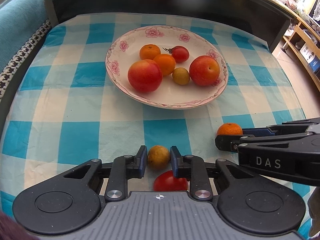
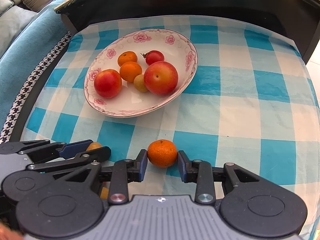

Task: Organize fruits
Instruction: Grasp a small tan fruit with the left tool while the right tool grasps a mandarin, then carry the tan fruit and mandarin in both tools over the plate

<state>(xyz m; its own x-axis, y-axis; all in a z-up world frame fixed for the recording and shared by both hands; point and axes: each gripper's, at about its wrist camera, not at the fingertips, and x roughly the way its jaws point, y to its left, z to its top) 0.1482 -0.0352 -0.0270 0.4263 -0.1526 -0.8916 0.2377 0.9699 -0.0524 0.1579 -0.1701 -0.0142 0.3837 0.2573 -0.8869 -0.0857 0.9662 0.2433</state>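
A white floral plate (image 1: pixel 140 98) (image 2: pixel 112 111) on the checked cloth holds two red-yellow apples, two small oranges, a cherry tomato and a small yellow-green fruit. My left gripper (image 1: pixel 158 158) is shut on a small yellow-brown fruit (image 1: pixel 158 157), its pads touching both sides. A red tomato (image 1: pixel 170 182) lies under that gripper. My right gripper (image 2: pixel 162 157) is shut on a small mandarin (image 2: pixel 162 153) (image 1: pixel 229 129) resting on the cloth; it enters the left wrist view from the right (image 1: pixel 228 138). The left gripper shows in the right wrist view (image 2: pixel 94 150).
The blue-and-white checked cloth (image 1: pixel 80 104) covers a low table. A dark shelf or cabinet edge (image 1: pixel 160 4) runs along the far side. A blue sofa cover (image 1: pixel 18 24) lies to the left, wooden shelves (image 1: pixel 304 40) to the right.
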